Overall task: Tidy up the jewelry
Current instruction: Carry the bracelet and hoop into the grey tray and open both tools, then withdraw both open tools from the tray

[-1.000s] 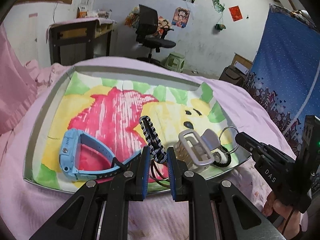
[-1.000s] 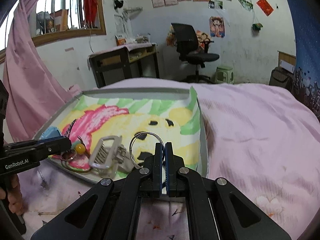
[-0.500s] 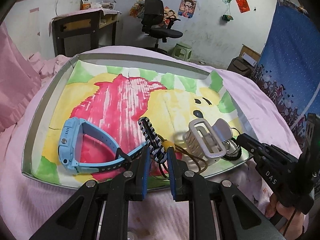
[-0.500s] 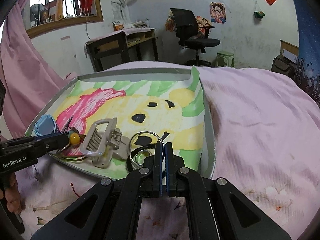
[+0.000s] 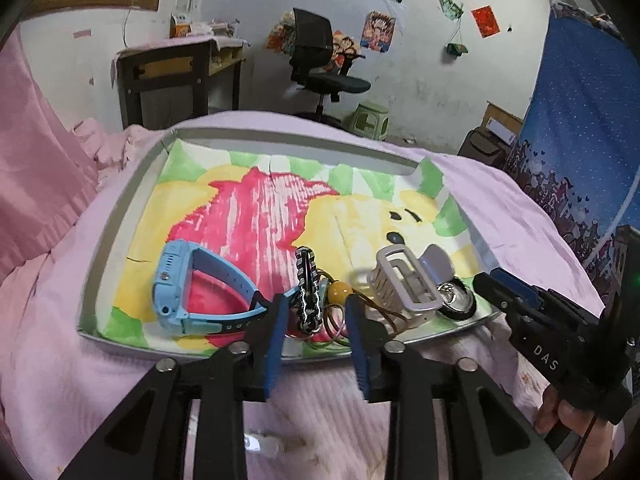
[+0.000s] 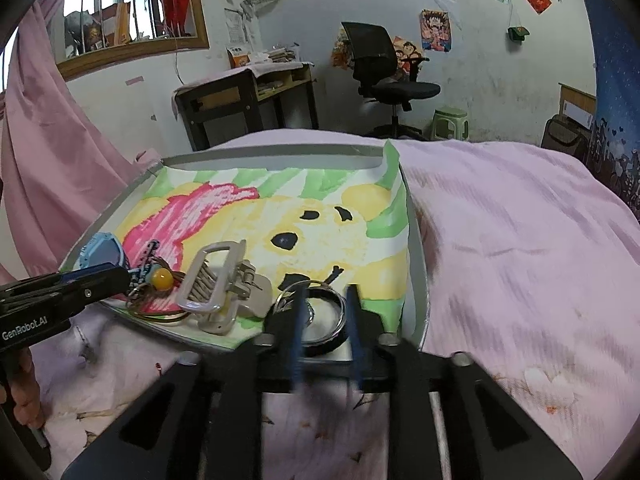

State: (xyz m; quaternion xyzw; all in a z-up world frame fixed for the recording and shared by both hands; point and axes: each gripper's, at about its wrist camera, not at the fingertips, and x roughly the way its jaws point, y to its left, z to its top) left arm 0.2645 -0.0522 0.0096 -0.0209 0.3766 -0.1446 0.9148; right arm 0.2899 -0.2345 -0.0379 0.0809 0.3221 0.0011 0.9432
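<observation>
A grey tray (image 5: pixel 120 216) lined with a painted sheet lies on the pink bed. Along its near edge lie a blue watch (image 5: pixel 180 288), a black-and-white braided bracelet (image 5: pixel 308 288), a cord with a yellow bead (image 5: pixel 340 292), a white hair claw (image 5: pixel 404 280) and a silver ring on a black band (image 6: pixel 324 312). My left gripper (image 5: pixel 316 312) is open, its jaws standing either side of the braided bracelet and bead. My right gripper (image 6: pixel 324 308) is open at the silver ring, holding nothing.
The tray also shows in the right wrist view (image 6: pixel 416 240), with pink bedding (image 6: pixel 520 240) to its right. A pink curtain (image 5: pixel 36 140) hangs at the left. A desk (image 5: pixel 176 76), an office chair (image 5: pixel 320 64) and a green stool (image 5: pixel 370 120) stand beyond the bed.
Both grippers have opened: the left jaws spread wider around the bracelet and bead, and the right jaws, shut before, now stand apart at the silver ring. Both moved closer to the tray.
</observation>
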